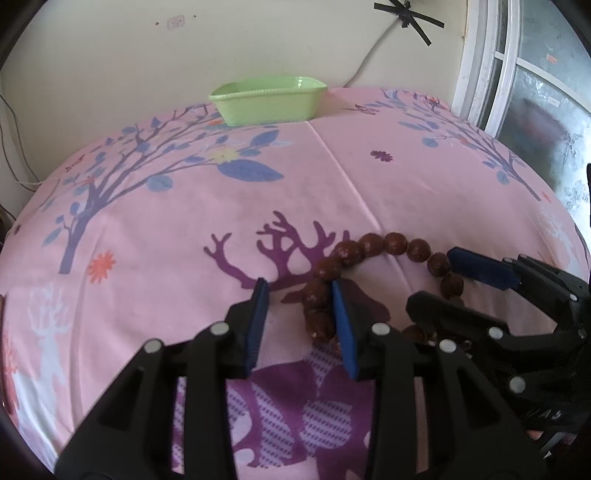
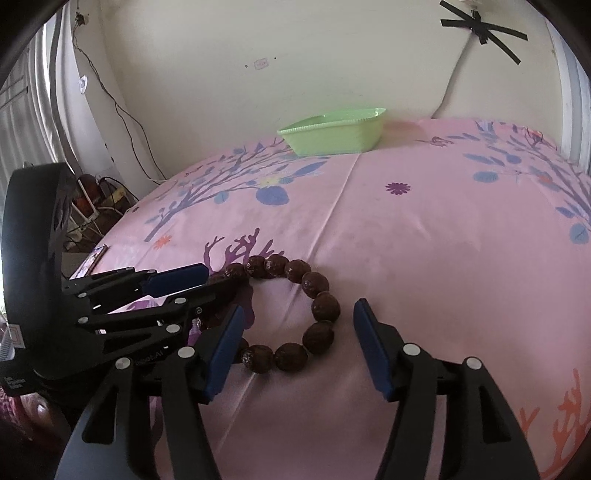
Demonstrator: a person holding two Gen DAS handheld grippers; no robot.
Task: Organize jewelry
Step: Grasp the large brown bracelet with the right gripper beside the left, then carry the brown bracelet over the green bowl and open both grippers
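While a bracelet [image 2: 291, 314] of large reddish-brown beads lies in a loop on the pink printed cloth [image 2: 443, 258], two black tools with blue pads work at its near edge. Seen from the right wrist, the right tool [image 2: 297, 347] is spread wide, its fingers low on either side of the loop's near half without pressing it. The left tool [image 1: 297, 321] reaches in from the left, its jaws also apart; from the left wrist, the beads on the loop's left side sit in the gap, close against its right blue pad [image 1: 343, 332], while the other pad stands clear of them. A pale green rectangular dish [image 2: 332, 136] sits well apart at the far edge of the cloth, against a cream wall [image 2: 295, 55] marked with crossed black tape [image 2: 484, 27].
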